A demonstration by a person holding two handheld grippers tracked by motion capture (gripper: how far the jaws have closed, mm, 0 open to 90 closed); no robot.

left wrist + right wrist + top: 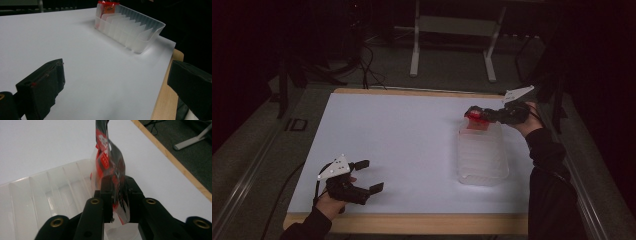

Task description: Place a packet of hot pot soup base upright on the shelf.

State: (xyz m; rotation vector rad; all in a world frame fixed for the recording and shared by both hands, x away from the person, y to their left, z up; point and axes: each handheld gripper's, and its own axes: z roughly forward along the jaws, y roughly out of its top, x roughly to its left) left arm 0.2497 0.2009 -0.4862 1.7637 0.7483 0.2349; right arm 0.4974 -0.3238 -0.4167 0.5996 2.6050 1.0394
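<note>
A red and black plastic packet (476, 121) (108, 162) stands upright in the far end slot of a clear ribbed tray (482, 160) (37, 195). My right gripper (474, 114) (118, 195) reaches over that end from the right. Its jaws stand a little apart with the packet's crinkled lower part between them, and the pads do not clearly press on it. My left gripper (366, 176) (115, 82) rests near the table's front left, open and with nothing in it. From there the tray (147, 32) and the packet (108, 6) lie far ahead.
A white sheet (402, 145) covers the wooden table (412, 224). The tray's other slots hold nothing. Beyond the far edge stand a metal frame's legs (414, 60) and loose cables (367, 70) on the dark floor.
</note>
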